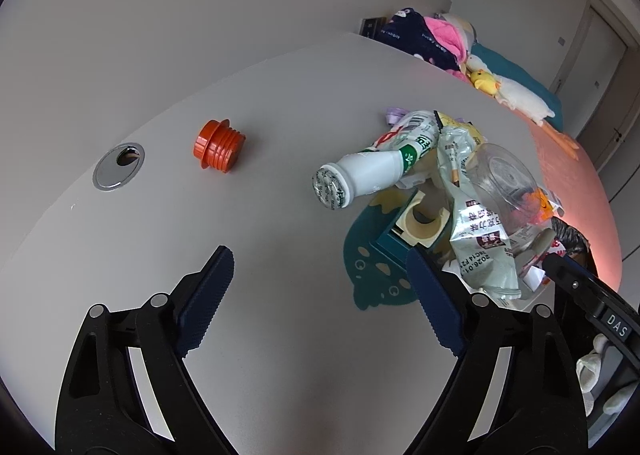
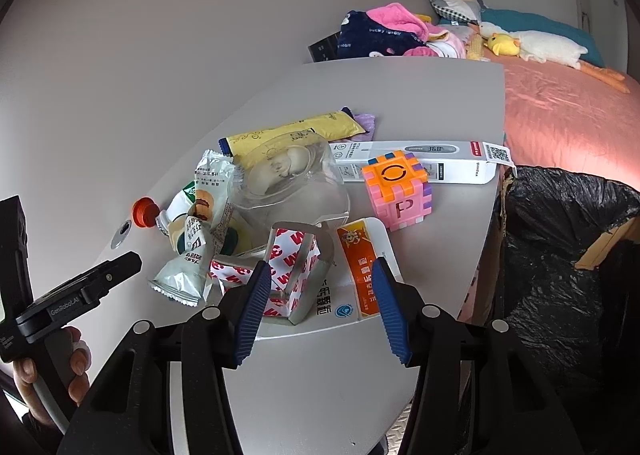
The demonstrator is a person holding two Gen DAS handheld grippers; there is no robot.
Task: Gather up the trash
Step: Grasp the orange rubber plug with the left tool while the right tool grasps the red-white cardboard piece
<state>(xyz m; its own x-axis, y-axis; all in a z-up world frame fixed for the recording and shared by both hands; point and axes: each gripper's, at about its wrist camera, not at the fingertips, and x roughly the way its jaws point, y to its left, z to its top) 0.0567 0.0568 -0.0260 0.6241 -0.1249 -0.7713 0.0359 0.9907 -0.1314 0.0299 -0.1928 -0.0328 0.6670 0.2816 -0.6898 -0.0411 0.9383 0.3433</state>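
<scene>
Desk (image 1: 280, 103), grey-white, against a wall; items listed left to right.

- Metal cable port (image 1: 119, 166), set flush in the desk top.
- Orange threaded cap (image 1: 218, 146), lying on its side just beside the port.
- Left gripper (image 1: 320, 295): jaws wide apart over bare desk, nothing between them; its right finger stands at the edge of the trash pile.
- White bottle (image 1: 370, 171), on its side, foil top facing the camera, resting on the pile.
- Green-grey snack wrapper (image 2: 200, 223), crumpled, leaning against a clear plastic container (image 2: 296, 187).
- Yellow packet (image 2: 296, 135), behind the container.
- Red-and-white carton (image 2: 288, 267), torn open, sitting between the pads of the right gripper (image 2: 320, 303); jaws about half open, and contact with the carton cannot be confirmed from this angle.
- Orange-and-white box (image 2: 360, 255), flat beneath the carton.
- Pink foam cube (image 2: 398, 191), near the long white thermometer box (image 2: 420, 159).
- Bin with black bag (image 2: 560, 255), beside the desk's right edge.
</scene>
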